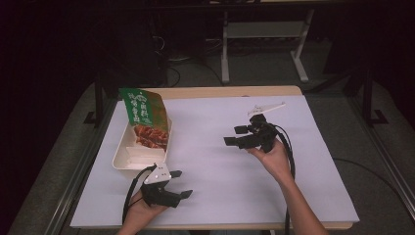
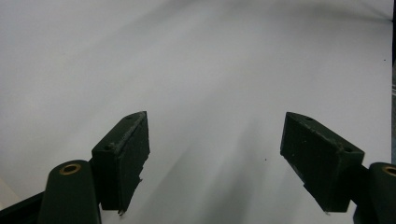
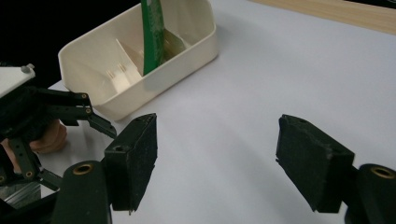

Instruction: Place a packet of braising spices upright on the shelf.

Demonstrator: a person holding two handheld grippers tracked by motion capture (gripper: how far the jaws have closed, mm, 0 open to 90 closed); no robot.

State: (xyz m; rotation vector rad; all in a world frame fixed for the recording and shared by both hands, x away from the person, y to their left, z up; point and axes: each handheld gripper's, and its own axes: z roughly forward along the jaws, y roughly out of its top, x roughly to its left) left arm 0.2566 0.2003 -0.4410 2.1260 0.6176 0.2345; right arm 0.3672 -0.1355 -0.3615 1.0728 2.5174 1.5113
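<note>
Green packet stands upright in the cream tray, its foot hidden behind the wall, while left gripper and right gripper hover apart, jaws spread, holding nothing.

a white sheet is spread over a wooden table; white desk legs are seen beyond it.

Pretty dim room overall, the light mostly lands on the table, a wooden top covered with a white sheet. Grey floor behind it, white stand legs and some dark cables back there.
</note>
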